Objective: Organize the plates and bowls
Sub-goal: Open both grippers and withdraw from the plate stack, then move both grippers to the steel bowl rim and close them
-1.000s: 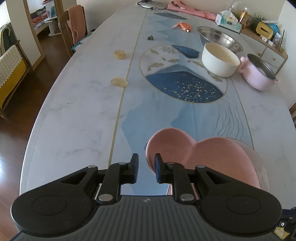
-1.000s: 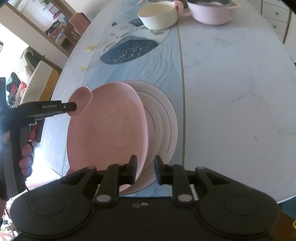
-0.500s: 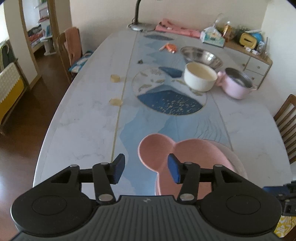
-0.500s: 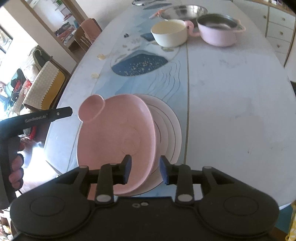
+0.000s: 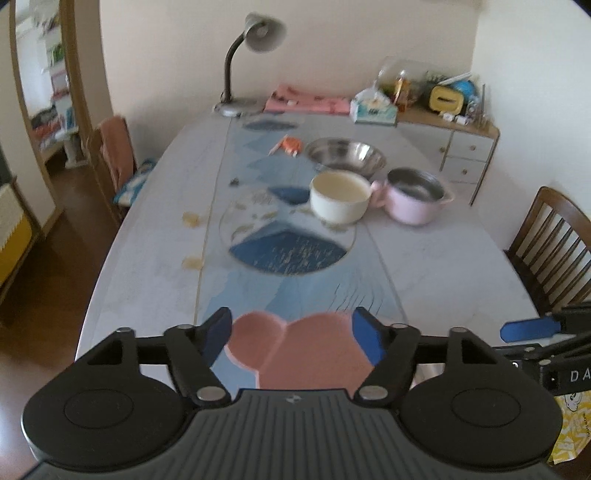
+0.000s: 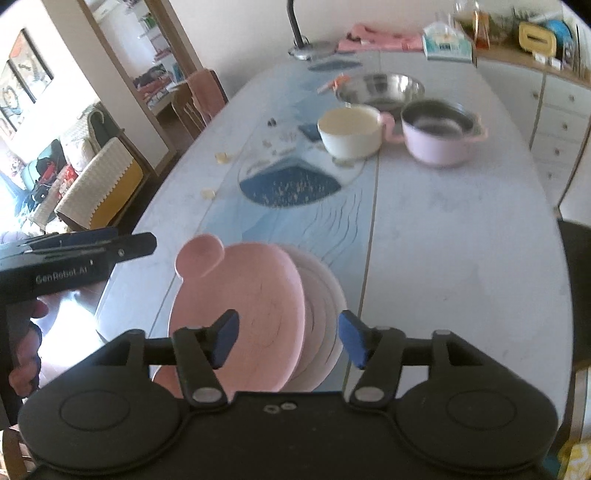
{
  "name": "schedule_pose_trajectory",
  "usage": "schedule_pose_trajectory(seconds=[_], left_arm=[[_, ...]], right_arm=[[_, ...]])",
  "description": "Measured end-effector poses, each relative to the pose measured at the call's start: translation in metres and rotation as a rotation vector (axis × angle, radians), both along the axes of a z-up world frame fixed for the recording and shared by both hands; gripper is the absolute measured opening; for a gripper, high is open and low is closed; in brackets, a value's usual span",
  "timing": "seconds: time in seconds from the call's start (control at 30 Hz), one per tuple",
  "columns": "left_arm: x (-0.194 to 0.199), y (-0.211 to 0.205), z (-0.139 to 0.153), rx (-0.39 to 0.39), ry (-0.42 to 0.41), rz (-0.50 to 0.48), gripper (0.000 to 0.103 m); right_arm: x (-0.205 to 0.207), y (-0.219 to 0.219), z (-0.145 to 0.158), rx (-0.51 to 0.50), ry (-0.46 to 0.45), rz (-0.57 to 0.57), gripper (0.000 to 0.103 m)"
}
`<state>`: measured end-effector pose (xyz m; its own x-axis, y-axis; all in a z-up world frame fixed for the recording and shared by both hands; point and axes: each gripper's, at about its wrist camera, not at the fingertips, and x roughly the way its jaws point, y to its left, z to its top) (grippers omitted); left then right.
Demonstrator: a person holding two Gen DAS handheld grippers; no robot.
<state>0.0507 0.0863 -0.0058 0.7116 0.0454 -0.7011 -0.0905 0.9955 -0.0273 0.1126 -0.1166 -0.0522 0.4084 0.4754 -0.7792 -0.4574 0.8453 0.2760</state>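
Pink eared plate (image 6: 240, 310) lay on the paler plates (image 6: 325, 306) at the near end of the table (image 6: 461, 240), overhanging them to the left; left gripper (image 5: 291, 339) and right gripper (image 6: 288, 339) hung above it, jaws opening, gripping nothing. Risk, as judged: the off-centre plate could tip or slide if nudged. Right wrist view alone showed the stack beneath and the hand (image 6: 26, 350) holding the left gripper; left wrist view alone showed the lamp head (image 5: 264, 31).
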Motion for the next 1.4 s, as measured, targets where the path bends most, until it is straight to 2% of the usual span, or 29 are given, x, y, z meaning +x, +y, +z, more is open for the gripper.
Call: schedule_pose_trajectory(seconds=[0.1, 0.17, 0.27, 0.4, 0.47, 0.53, 0.83, 1.1, 1.4], left_arm=[[0.008, -0.012, 0.01, 0.007, -0.029, -0.02, 0.073], [0.016, -0.019, 0.014, 0.0, -0.038, -0.022, 0.079], [0.032, -0.029, 0.018, -0.024, -0.048, -0.029, 0.079], [0.062, -0.042, 0.021, -0.017, -0.043, -0.018, 0.081], [0.079, -0.047, 0.021, -0.02, -0.037, -0.006, 0.094], [0.095, -0.052, 0.022, -0.022, -0.033, 0.006, 0.102], [0.18, -0.066, 0.033, -0.018, -0.052, 0.054, 0.102], [0.265, -0.063, 0.029, -0.024, -0.005, 0.108, 0.102], [0.346, -0.028, 0.002, -0.148, 0.086, 0.23, 0.102]], right_arm=[[0.009, -0.005, 0.01, 0.001, -0.035, 0.014, 0.073], [0.018, -0.009, 0.015, 0.002, -0.051, 0.024, 0.08], [0.036, -0.015, 0.023, -0.004, -0.071, 0.033, 0.084], [0.065, -0.028, 0.032, -0.011, -0.097, 0.044, 0.09], [0.082, -0.034, 0.036, -0.016, -0.105, 0.054, 0.093], [0.099, -0.039, 0.039, -0.026, -0.121, 0.059, 0.094], [0.189, -0.057, 0.052, -0.04, -0.153, 0.068, 0.101], [0.276, -0.06, 0.052, -0.063, -0.133, 0.056, 0.102], [0.356, -0.047, 0.033, -0.114, -0.135, 0.045, 0.102]])
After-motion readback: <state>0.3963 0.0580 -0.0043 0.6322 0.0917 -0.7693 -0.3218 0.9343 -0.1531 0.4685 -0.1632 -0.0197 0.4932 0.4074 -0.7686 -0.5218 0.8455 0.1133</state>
